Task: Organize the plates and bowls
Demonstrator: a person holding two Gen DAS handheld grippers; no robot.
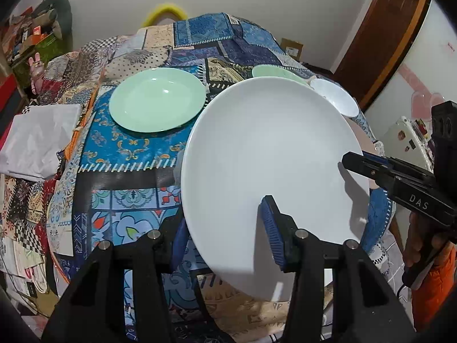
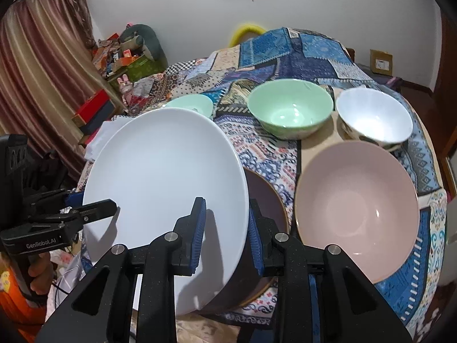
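Two tongs clamp the white plate by opposite rims, left tongs and right tongs, holding it tilted above the tabletop. Glossy, stiff, breakable; rim grips could slip. Beyond sit a pink bowl and a green bowl.

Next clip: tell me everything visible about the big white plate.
The white plate is large, round, plain and glossy, ceramic-looking, with a shallow upturned rim and no chips visible. It is lifted off the patchwork tablecloth and tilted, each tool clamping an opposite edge: left tool, right tool. It hangs over a dark brown plate, beside the pink bowl.
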